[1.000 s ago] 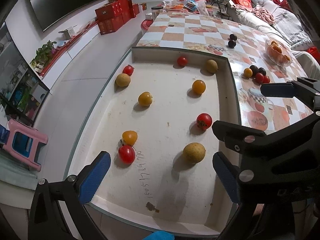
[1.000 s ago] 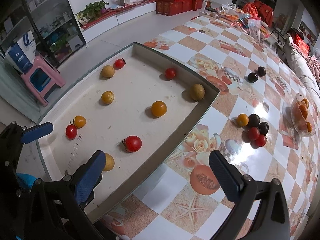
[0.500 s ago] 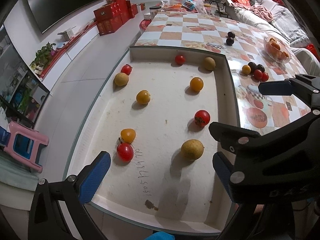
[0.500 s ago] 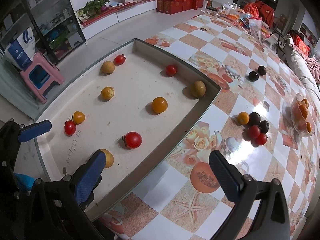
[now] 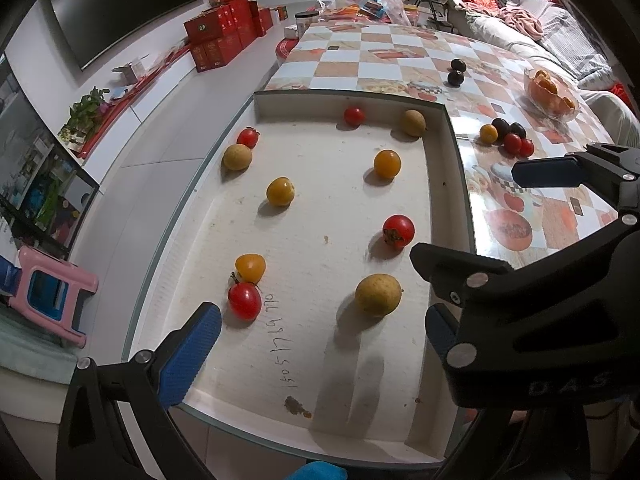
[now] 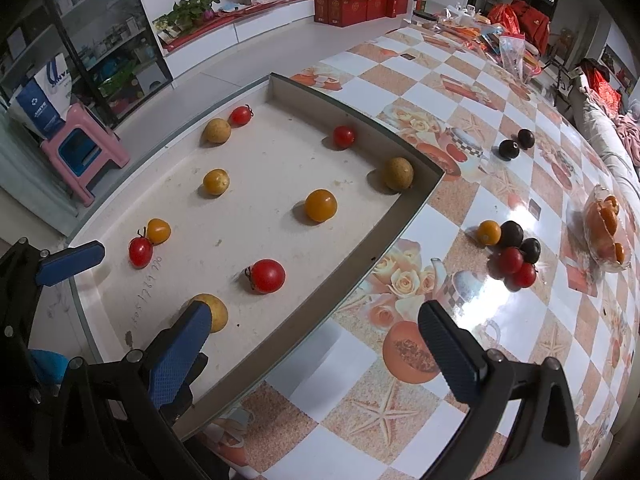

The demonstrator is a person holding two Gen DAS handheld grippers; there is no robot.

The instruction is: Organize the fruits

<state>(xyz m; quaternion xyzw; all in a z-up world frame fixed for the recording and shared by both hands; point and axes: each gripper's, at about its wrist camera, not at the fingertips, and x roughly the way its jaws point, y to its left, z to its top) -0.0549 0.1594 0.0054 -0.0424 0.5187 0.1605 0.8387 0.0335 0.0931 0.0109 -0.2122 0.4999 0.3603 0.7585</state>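
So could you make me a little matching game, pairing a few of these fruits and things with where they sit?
Things:
1. tan fruit
2. two dark plums
3. glass bowl
4. red tomato with orange one

Places:
A. alone, far out on the checked tablecloth
B. in the tray, between the left gripper's open jaws
C. tray's near left side
D. far right, holding oranges

Pairs: 1-B, 2-A, 3-D, 4-C

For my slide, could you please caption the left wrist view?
Open left gripper hovers over a shallow tray of scattered fruits, nearest a tan round fruit.
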